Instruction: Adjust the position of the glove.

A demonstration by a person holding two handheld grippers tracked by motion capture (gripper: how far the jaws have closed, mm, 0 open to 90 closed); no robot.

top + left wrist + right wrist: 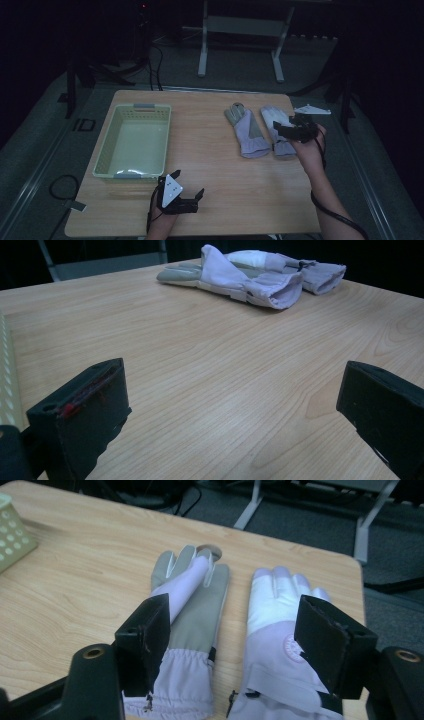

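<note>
Item: two gloves. Your right gripper (pixel 287 131) hovers, jaws parted and empty, over the cuffs; right glove (pixel 280 625) and left glove (pixel 192 610) run lengthwise straight ahead, possibly untouched. Your left gripper (pixel 192 197), released, sits well apart beside the basket (pixel 107 150).

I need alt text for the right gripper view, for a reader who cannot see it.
Two pale purple gloves, the left glove and the right glove, lie side by side on a wooden table, seen between the open black jaws of the right gripper just above them.
</note>
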